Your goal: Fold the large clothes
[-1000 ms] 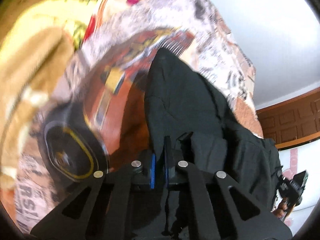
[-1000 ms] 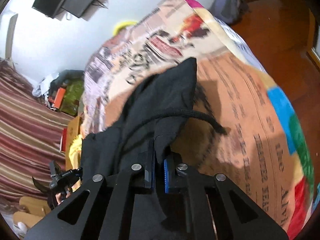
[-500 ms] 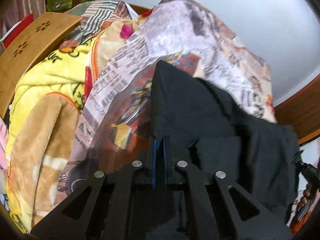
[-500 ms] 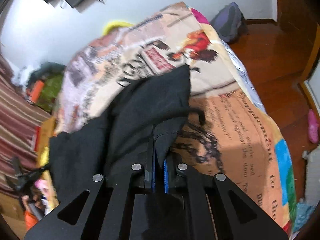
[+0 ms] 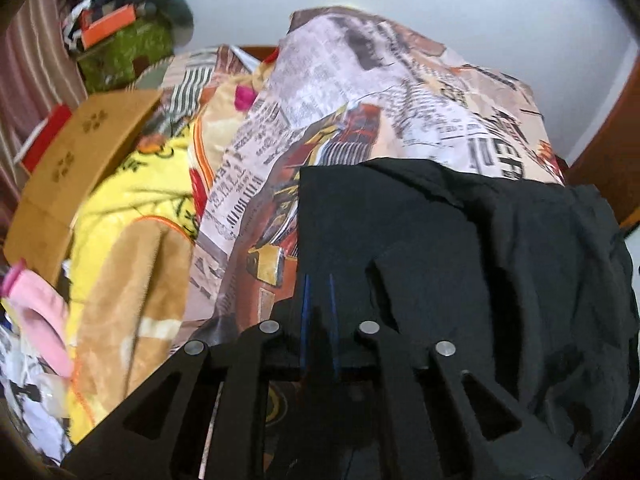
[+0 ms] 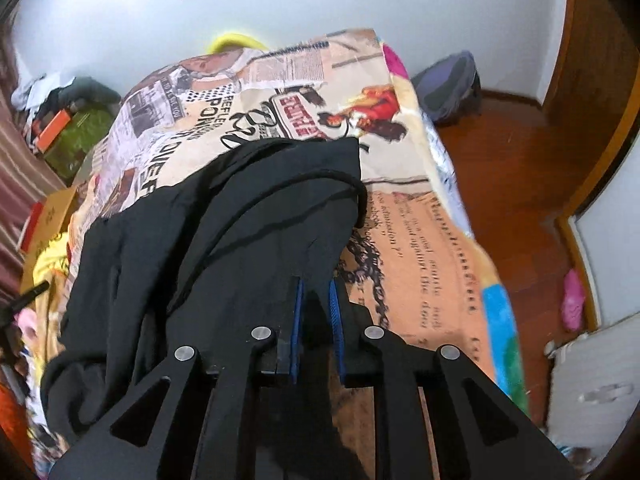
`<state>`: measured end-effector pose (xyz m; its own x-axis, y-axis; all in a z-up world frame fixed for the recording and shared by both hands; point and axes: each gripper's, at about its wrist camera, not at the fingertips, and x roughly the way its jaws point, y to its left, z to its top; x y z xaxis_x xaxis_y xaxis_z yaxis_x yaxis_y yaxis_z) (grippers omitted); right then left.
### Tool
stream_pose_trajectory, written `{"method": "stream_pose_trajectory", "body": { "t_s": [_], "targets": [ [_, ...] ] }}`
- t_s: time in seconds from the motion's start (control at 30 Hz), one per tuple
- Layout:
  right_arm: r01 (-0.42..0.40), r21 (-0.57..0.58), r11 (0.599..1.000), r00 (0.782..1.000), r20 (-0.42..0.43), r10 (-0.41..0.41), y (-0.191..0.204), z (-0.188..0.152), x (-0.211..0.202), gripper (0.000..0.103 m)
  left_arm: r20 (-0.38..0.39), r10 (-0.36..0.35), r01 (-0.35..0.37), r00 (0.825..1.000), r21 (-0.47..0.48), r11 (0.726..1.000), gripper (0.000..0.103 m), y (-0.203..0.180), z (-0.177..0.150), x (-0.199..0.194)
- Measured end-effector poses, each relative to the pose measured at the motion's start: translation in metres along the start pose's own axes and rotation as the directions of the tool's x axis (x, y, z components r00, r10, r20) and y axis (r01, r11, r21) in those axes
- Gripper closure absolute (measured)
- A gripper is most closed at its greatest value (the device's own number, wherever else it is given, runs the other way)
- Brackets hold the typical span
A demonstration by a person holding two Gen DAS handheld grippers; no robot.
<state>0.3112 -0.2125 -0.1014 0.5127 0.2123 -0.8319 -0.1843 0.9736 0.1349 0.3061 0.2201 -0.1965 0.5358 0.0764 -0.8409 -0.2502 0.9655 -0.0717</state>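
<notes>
A large black garment (image 5: 460, 240) lies spread over a bed with a newspaper-print cover (image 5: 360, 92). My left gripper (image 5: 318, 292) is shut on the garment's left edge, the cloth pinched between the blue pads. In the right wrist view the same black garment (image 6: 240, 220) has a black drawstring (image 6: 320, 178) lying across it. My right gripper (image 6: 316, 300) is shut on the garment's right edge, with cloth between its blue pads. Both grippers hold the garment low over the bed cover (image 6: 420, 240).
A yellow and tan blanket (image 5: 128, 232) and a wooden board (image 5: 76, 160) lie left of the bed. A green box (image 5: 120, 52) stands at the back left. A wooden floor (image 6: 520, 168), a dark bag (image 6: 448, 88) and a pink item (image 6: 572, 300) are on the right.
Both grippers have moved forward over the bed with the garment, laying it flatter across the cover. The drawstring now lies on the cloth. Both stay shut on the edges.
</notes>
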Motion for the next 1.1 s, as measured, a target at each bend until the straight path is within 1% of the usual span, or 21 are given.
{"method": "stream_pose_trajectory", "body": {
  "t_s": [0.07,0.1,0.13,0.17,0.2,0.23,0.3,0.4,0.47,0.53,0.6,0.77,0.87,0.93,1.1],
  "targets": [
    [-0.011,-0.010,1.000,1.000,0.021,0.011,0.003,-0.004,-0.012,0.091,0.012,0.002,-0.002,1.000,0.031,1.000,0.093,-0.005,-0.005,-0.014],
    [-0.016,-0.017,1.000,0.999,0.032,0.017,0.004,-0.006,-0.020,0.089,0.021,-0.002,0.001,1.000,0.045,0.999,0.090,-0.007,-0.008,-0.021],
    [-0.018,-0.024,1.000,0.999,0.042,0.019,0.006,-0.007,-0.026,0.088,0.028,-0.004,0.002,1.000,0.053,0.999,0.084,-0.008,-0.010,-0.026],
    [-0.020,-0.038,0.999,0.998,0.058,0.022,0.008,-0.011,-0.035,0.084,0.037,-0.008,0.005,0.999,0.058,0.998,0.081,-0.009,-0.014,-0.033],
    [-0.018,-0.047,0.999,0.997,0.069,0.021,0.010,-0.013,-0.039,0.077,0.049,-0.012,0.009,0.999,0.060,0.998,0.073,-0.008,-0.018,-0.041],
    [-0.015,-0.055,0.998,0.996,0.082,0.020,0.012,-0.016,-0.044,0.073,0.058,-0.013,0.010,0.998,0.059,0.998,0.067,-0.007,-0.021,-0.046],
    [0.002,-0.080,0.997,0.993,0.116,0.007,0.015,-0.023,-0.055,0.056,0.076,-0.015,0.011,0.997,0.052,0.999,0.060,-0.005,-0.028,-0.057],
    [0.017,-0.114,0.993,0.991,0.136,-0.001,0.016,-0.037,-0.066,0.044,0.079,-0.012,0.009,0.997,0.036,0.999,0.050,0.003,-0.041,-0.067],
    [0.010,-0.123,0.992,0.992,0.123,0.005,0.014,-0.044,-0.067,0.042,0.069,-0.012,0.011,0.998,0.027,1.000,0.049,0.009,-0.051,-0.071],
    [-0.003,-0.114,0.993,0.995,0.103,0.015,0.008,-0.053,-0.066,0.042,0.046,-0.015,0.014,0.999,0.020,1.000,0.049,0.015,-0.063,-0.070],
    [0.001,-0.097,0.995,0.997,0.077,0.006,0.000,-0.064,-0.063,0.041,0.019,-0.013,0.013,1.000,0.008,1.000,0.048,0.021,-0.075,-0.068],
    [0.008,-0.046,0.999,1.000,0.018,-0.008,-0.018,-0.085,-0.053,0.041,-0.084,-0.009,0.004,0.996,-0.053,0.999,0.048,0.042,-0.114,-0.047],
    [0.014,-0.011,1.000,1.000,-0.024,-0.014,-0.027,-0.098,-0.045,0.041,-0.148,-0.019,0.003,0.989,-0.103,0.995,0.048,0.054,-0.136,-0.034],
    [0.010,0.003,1.000,0.999,-0.041,-0.010,-0.031,-0.106,-0.045,0.041,-0.186,-0.044,0.018,0.981,-0.137,0.990,0.048,0.061,-0.150,-0.027],
    [-0.015,0.028,1.000,0.995,-0.101,0.017,-0.037,-0.127,-0.034,0.041,-0.245,-0.104,0.060,0.964,-0.182,0.982,0.048,0.065,-0.175,-0.013]
  ]
}}
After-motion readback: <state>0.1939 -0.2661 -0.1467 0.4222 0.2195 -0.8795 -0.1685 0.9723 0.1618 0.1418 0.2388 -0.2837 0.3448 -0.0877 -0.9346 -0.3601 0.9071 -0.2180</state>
